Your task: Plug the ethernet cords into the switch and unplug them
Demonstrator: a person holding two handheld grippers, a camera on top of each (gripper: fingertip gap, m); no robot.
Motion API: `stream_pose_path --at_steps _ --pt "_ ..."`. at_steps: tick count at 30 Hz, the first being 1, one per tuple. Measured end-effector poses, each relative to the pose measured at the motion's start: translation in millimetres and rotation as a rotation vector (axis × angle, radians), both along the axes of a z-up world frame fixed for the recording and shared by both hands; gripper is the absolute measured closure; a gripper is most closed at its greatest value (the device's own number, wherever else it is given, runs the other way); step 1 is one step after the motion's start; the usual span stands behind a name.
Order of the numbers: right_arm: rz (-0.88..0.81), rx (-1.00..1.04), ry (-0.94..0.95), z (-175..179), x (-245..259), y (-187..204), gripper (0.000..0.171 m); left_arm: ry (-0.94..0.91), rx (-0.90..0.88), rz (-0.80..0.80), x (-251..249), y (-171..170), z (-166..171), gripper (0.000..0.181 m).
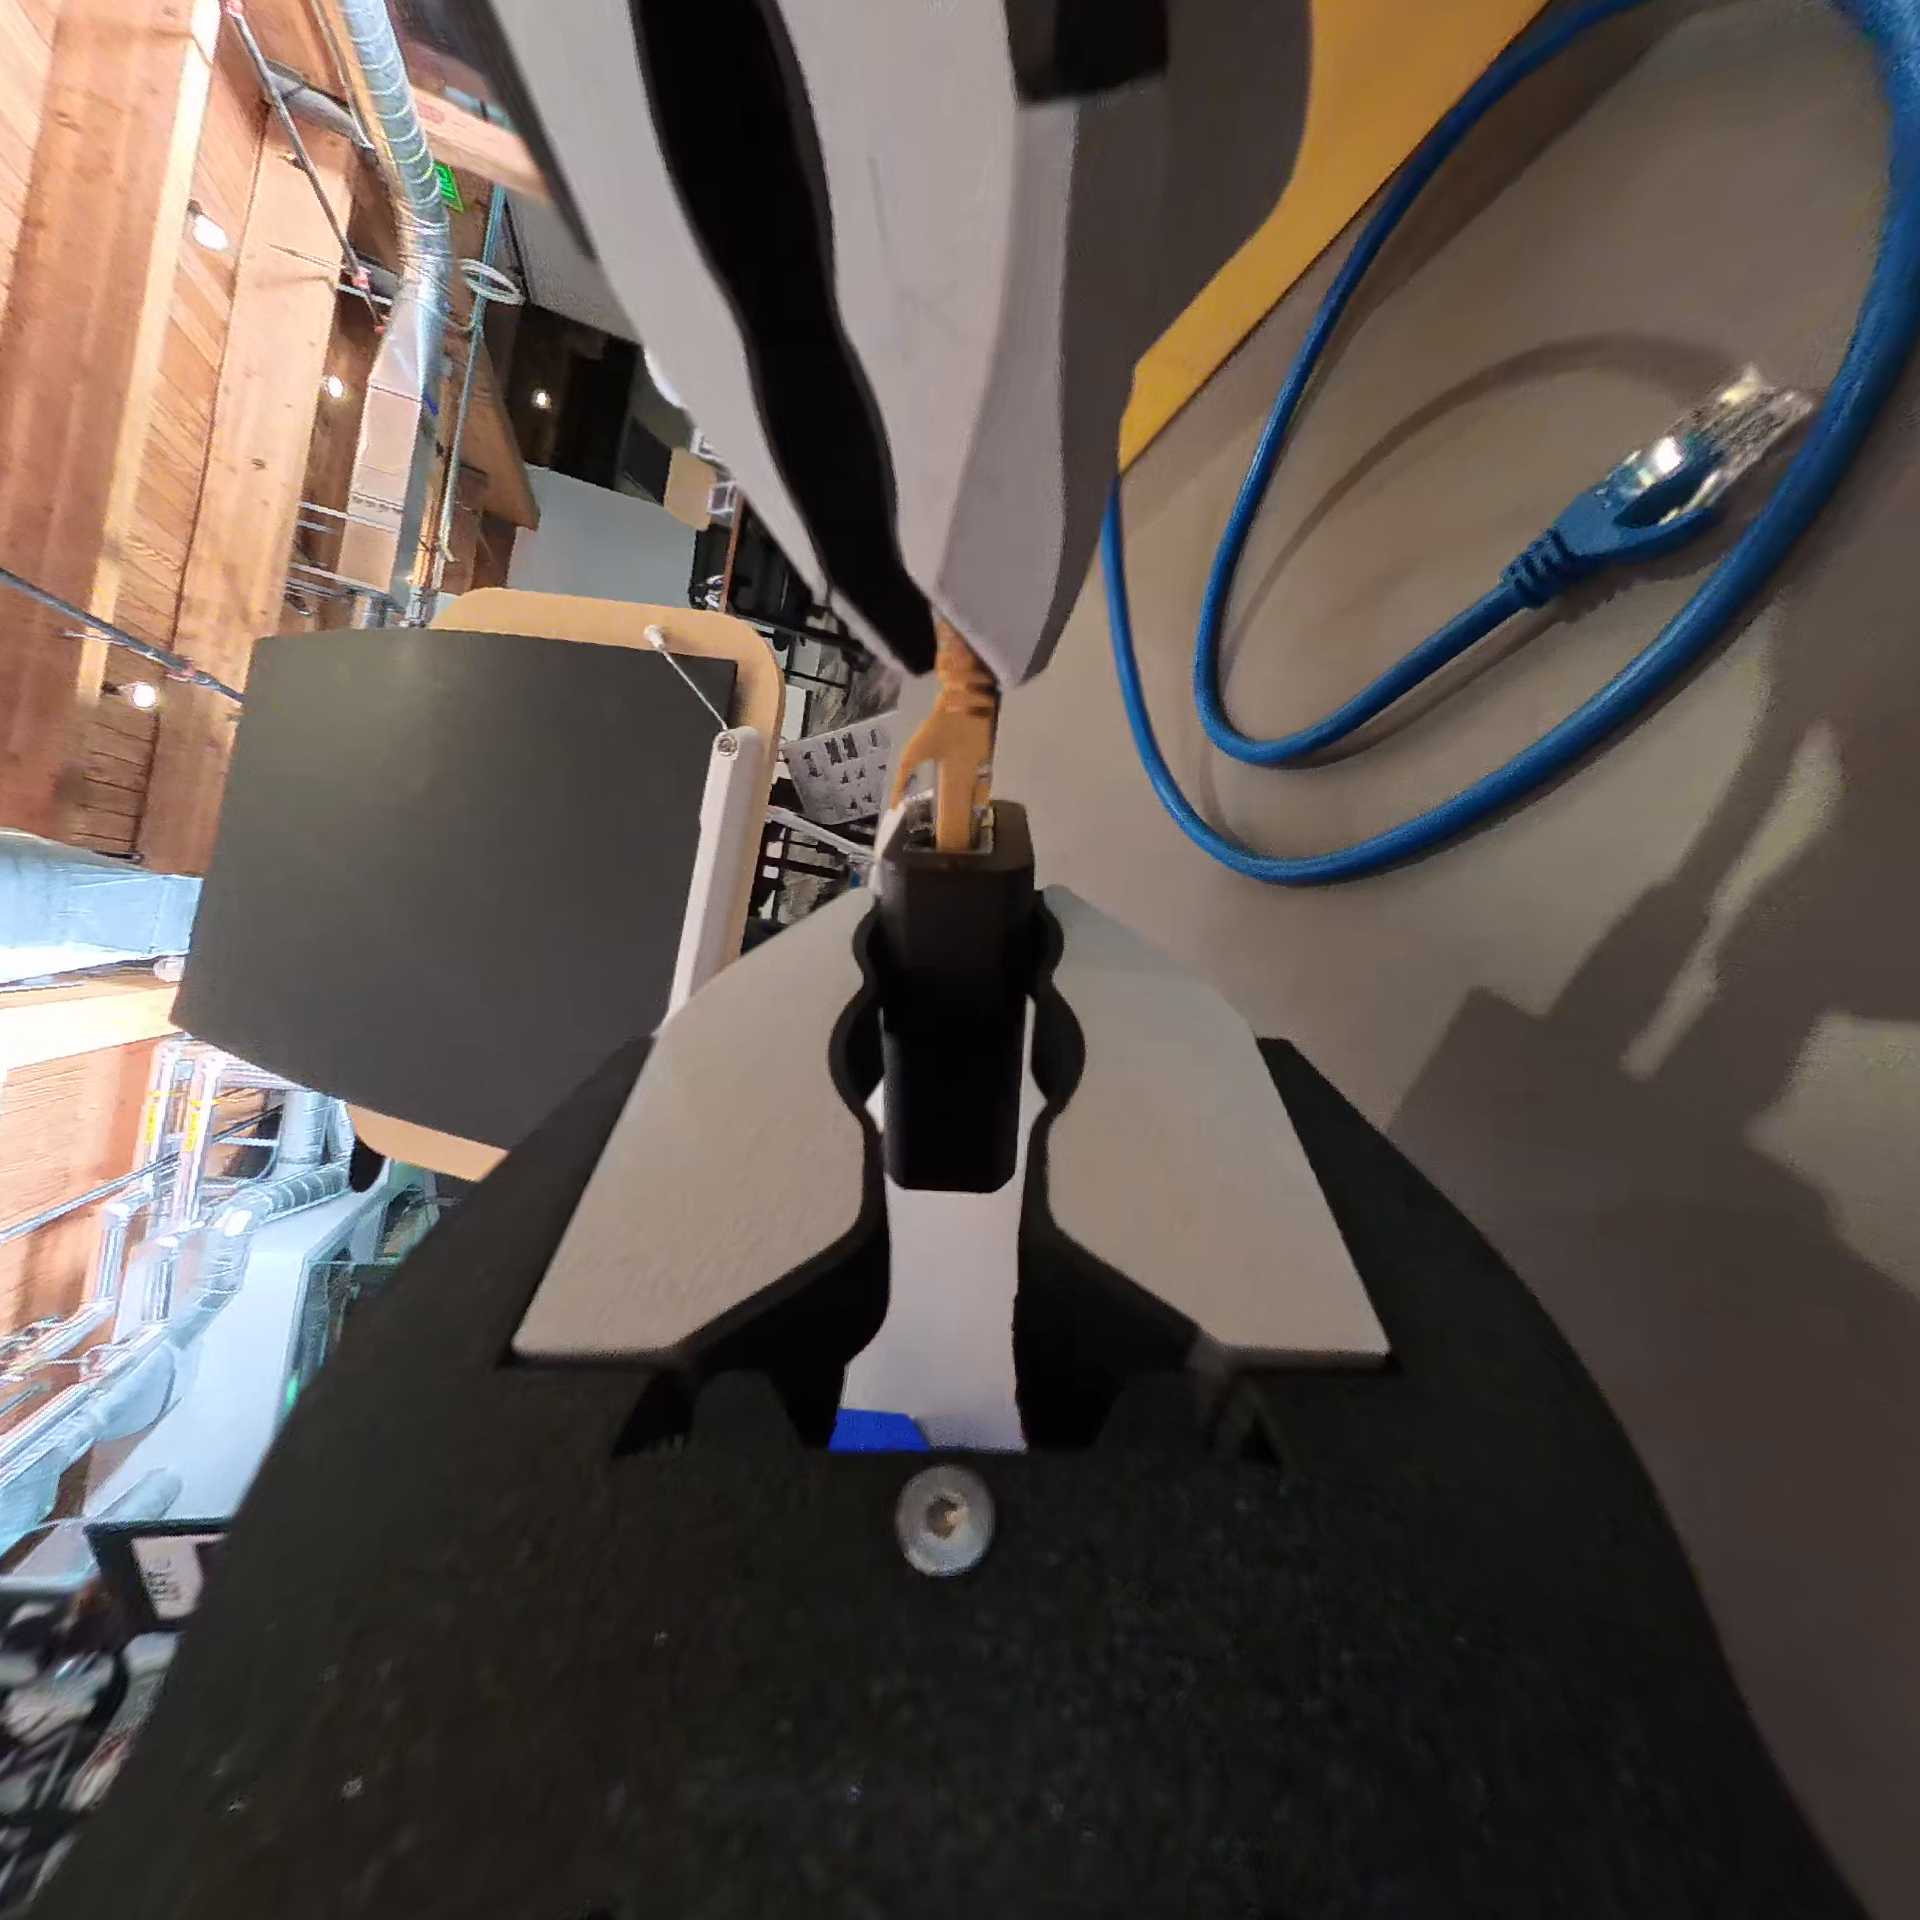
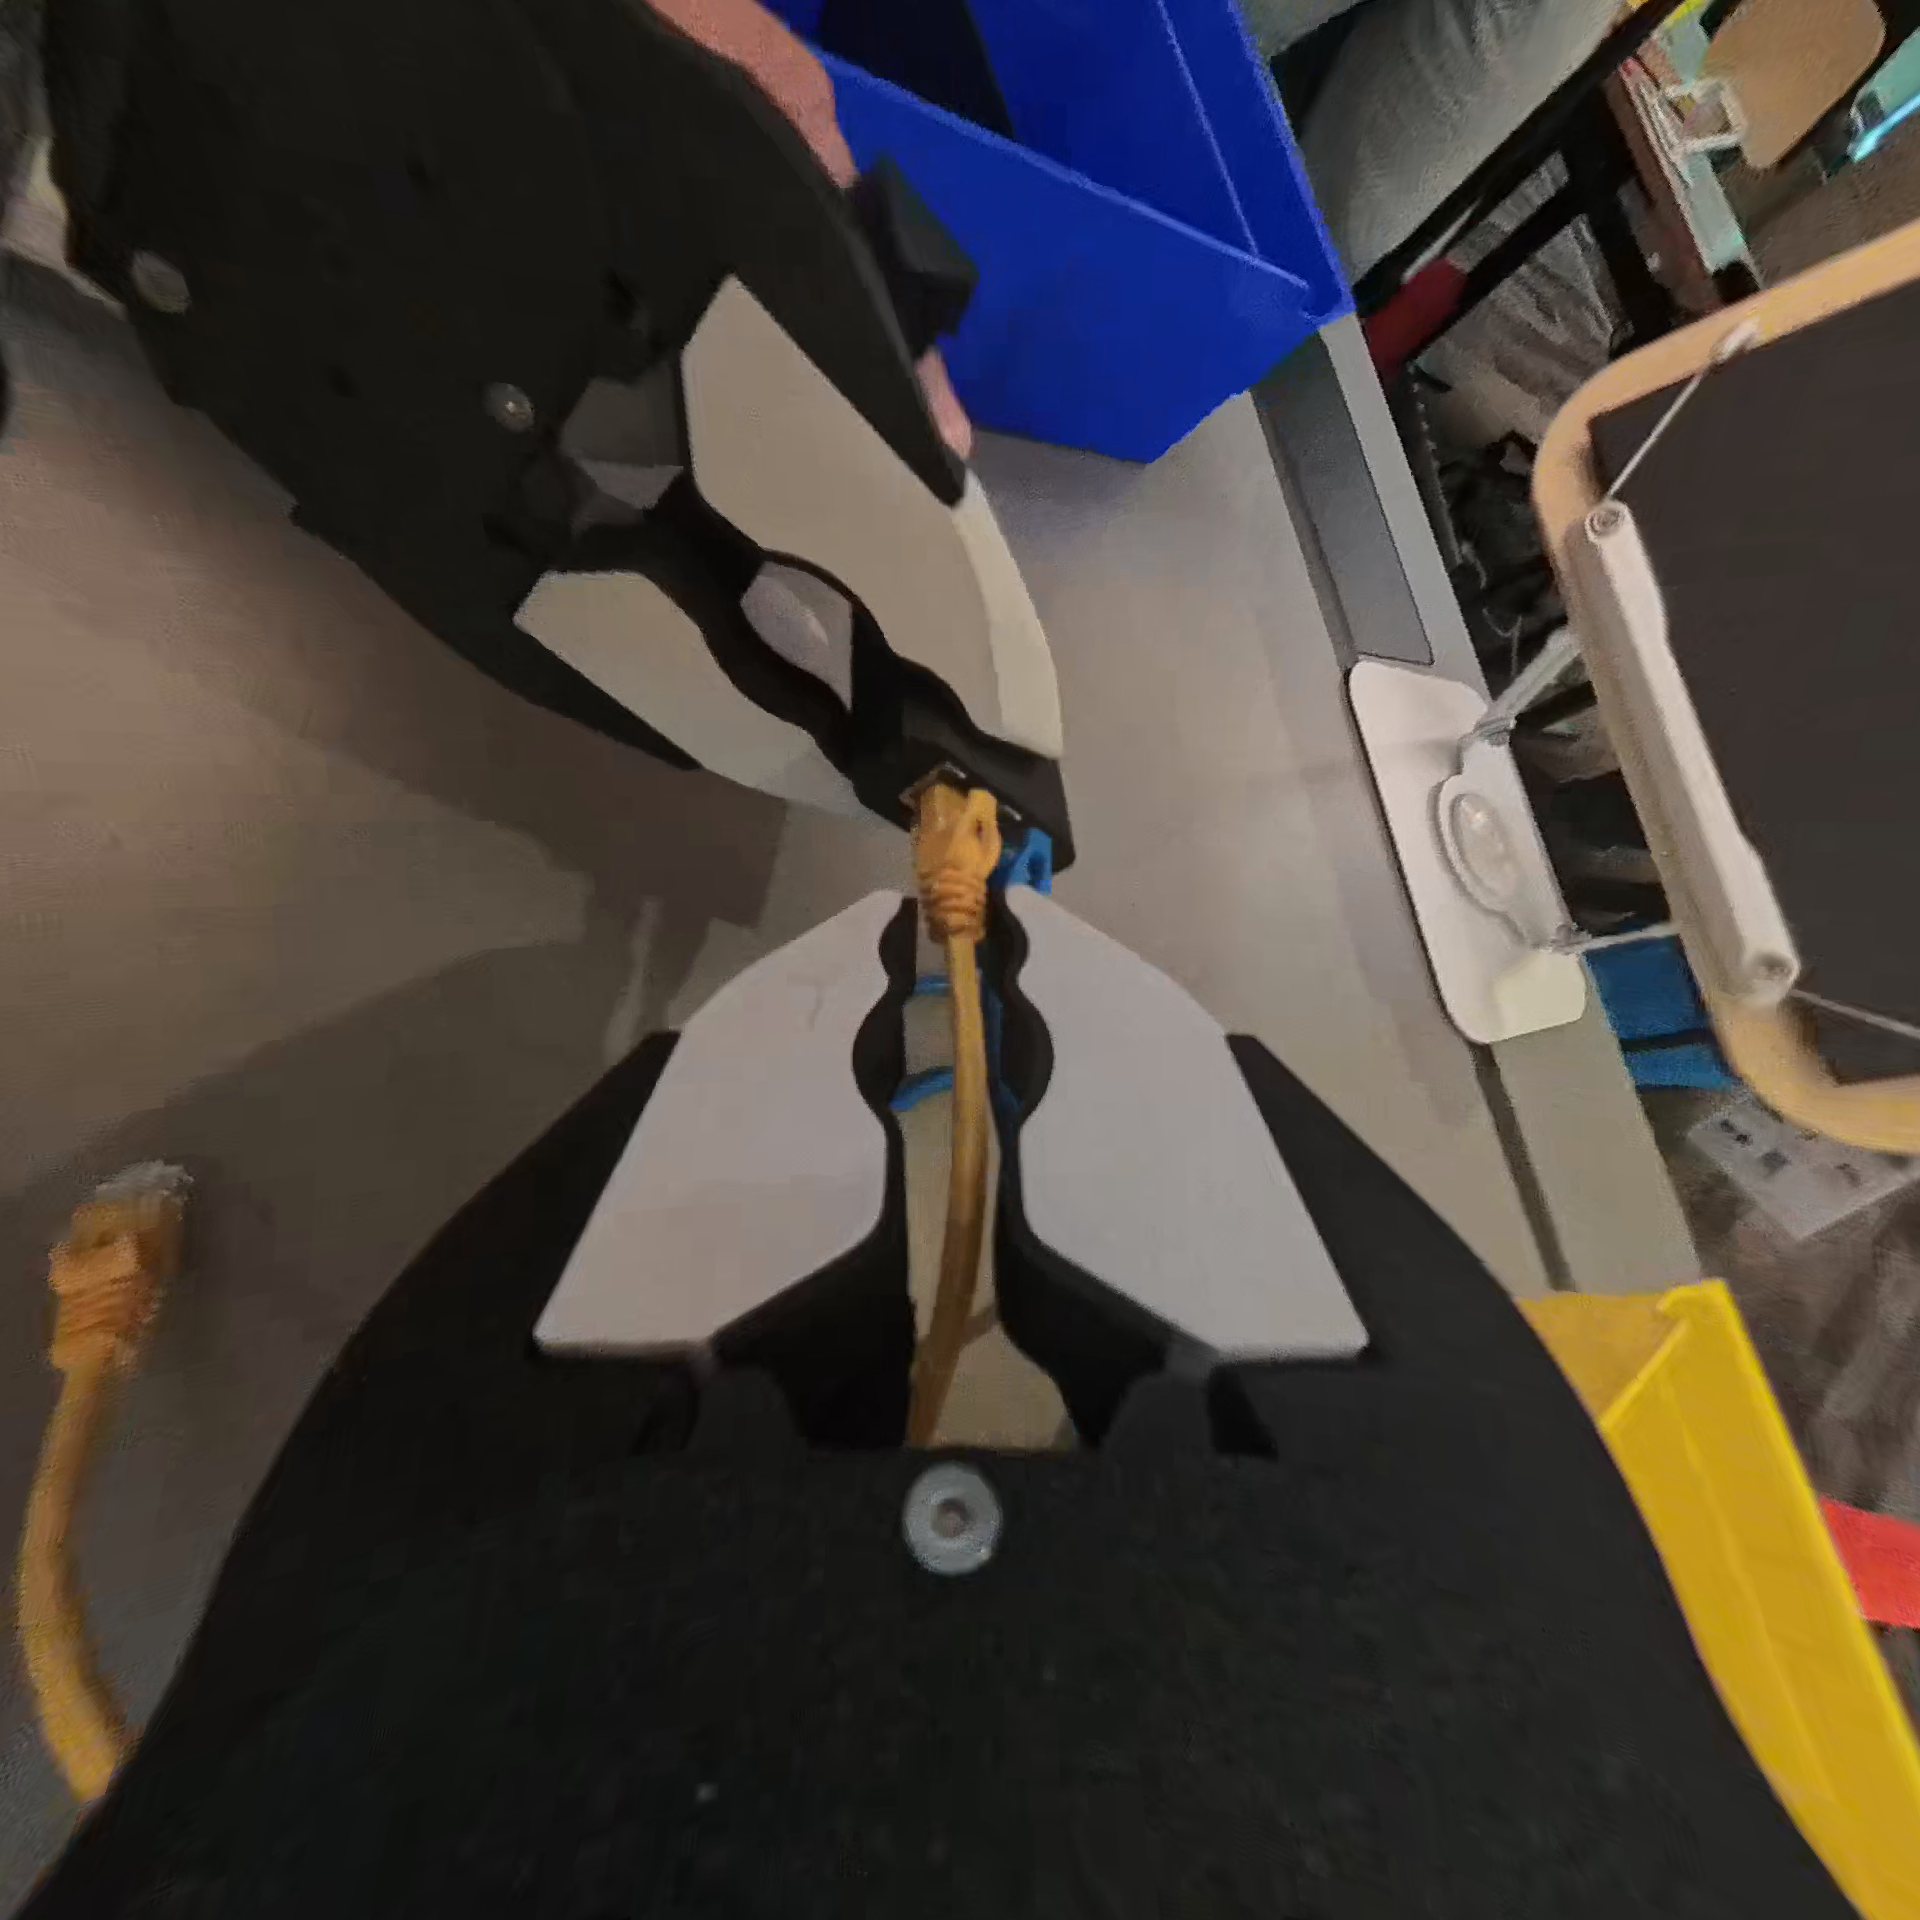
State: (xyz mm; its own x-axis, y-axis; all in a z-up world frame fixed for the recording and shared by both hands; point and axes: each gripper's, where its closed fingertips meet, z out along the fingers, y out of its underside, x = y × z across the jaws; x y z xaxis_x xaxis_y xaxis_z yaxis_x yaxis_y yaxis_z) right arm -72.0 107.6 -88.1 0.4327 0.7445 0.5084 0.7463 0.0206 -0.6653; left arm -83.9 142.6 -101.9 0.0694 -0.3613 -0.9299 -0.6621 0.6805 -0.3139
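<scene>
My left gripper (image 1: 954, 920) is shut on a small black switch (image 1: 951, 1039) and holds it above the grey table (image 1: 1558, 935). An orange ethernet plug (image 1: 951, 805) sits in the switch's port. My right gripper (image 2: 956, 920) is shut on the orange cord (image 2: 966, 1091) just behind that plug (image 2: 951, 842). In the right wrist view the left gripper (image 2: 966, 758) holds the switch (image 2: 1023, 784) from the upper left, and a blue plug (image 2: 1023, 862) shows beside the orange one. The orange cord's other plug (image 2: 114, 1236) lies loose on the table. A blue cable (image 1: 1174, 675) with a free plug (image 1: 1631, 509) lies coiled on the table.
A blue bin (image 2: 1091, 270) stands behind the left gripper and a yellow bin (image 2: 1745, 1538) at the lower right. The table edge (image 2: 1382, 582) runs along the right, with a black-seated chair (image 2: 1787, 675) beyond it. A yellow sheet (image 1: 1299, 239) lies on the table. The grippers' ends are close to 4 centimetres from one another.
</scene>
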Motion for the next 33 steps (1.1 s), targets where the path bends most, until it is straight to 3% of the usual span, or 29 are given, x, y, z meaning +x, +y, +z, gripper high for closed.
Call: stream_pose_path --at_steps 6,13,18,22,25,27,28,30,33 --pt "-0.091 -0.187 0.285 0.3 -0.3 -9.5 0.155 -0.003 0.063 0.001 1.5 -5.9 2.0 0.158" --pt "-0.089 -0.203 0.208 -11.8 4.5 -9.8 0.161 0.023 0.075 -0.018 5.6 -9.4 -5.5 0.157" --pt "-0.040 -0.376 0.374 -12.6 11.5 -17.4 0.162 0.037 0.059 -0.053 10.6 -18.5 -7.4 0.157" --pt "-0.025 -0.391 0.403 -13.4 12.4 -21.9 0.162 0.042 0.058 -0.076 11.9 -23.5 -8.1 0.156" --pt "0.044 -0.247 0.218 -13.6 11.6 -26.9 0.161 0.052 0.076 -0.122 12.0 -30.0 -8.9 0.157" --pt "0.100 0.004 0.056 -1.7 8.3 -27.8 0.143 0.075 -0.008 -0.132 11.8 -28.7 -14.9 0.157" --pt "0.151 0.075 -0.051 -1.8 4.7 -31.7 0.151 0.063 -0.063 -0.134 12.2 -28.4 -15.3 0.157" --pt "0.190 0.166 -0.246 -9.3 1.0 -28.6 0.145 0.044 -0.121 -0.153 13.5 -31.3 -13.0 0.157" --pt "0.205 0.223 -0.346 -15.2 -1.5 -17.2 0.150 0.050 -0.101 -0.157 13.4 -32.8 -12.7 0.157"
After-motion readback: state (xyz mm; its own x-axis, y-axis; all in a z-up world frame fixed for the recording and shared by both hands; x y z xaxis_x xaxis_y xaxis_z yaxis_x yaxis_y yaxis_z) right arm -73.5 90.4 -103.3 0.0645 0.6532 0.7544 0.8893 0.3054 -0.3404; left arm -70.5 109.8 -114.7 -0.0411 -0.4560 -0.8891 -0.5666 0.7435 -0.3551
